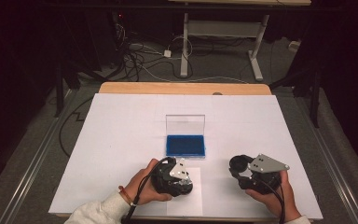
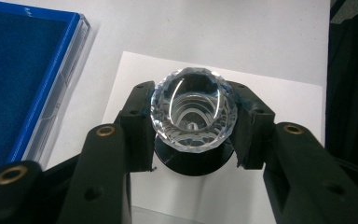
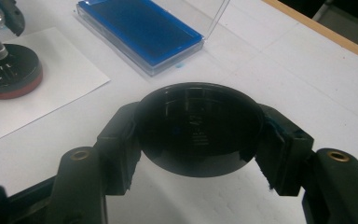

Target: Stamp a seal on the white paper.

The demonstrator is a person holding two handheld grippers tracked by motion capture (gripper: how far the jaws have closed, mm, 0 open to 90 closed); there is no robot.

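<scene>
A stamp with a faceted clear crystal knob (image 2: 194,112) and a round black base (image 2: 193,164) stands on a small white paper sheet (image 2: 279,107). My left gripper (image 2: 194,128) is shut on the knob, one pad on each side. In the high view the left gripper (image 1: 175,179) covers the stamp. My right gripper (image 3: 198,142) is shut on a round black cap (image 3: 198,126), held just above the table at the right (image 1: 239,164). The right gripper view has the stamp (image 3: 7,70) at far left. A blue ink pad (image 1: 185,145) lies in its case between and beyond both grippers.
The ink pad's clear lid (image 1: 185,125) stands upright behind it. A white board (image 1: 121,140) covers the wooden table (image 1: 182,87). Cables and a desk frame (image 1: 185,46) are on the floor beyond. The person's hands come in from the near edge.
</scene>
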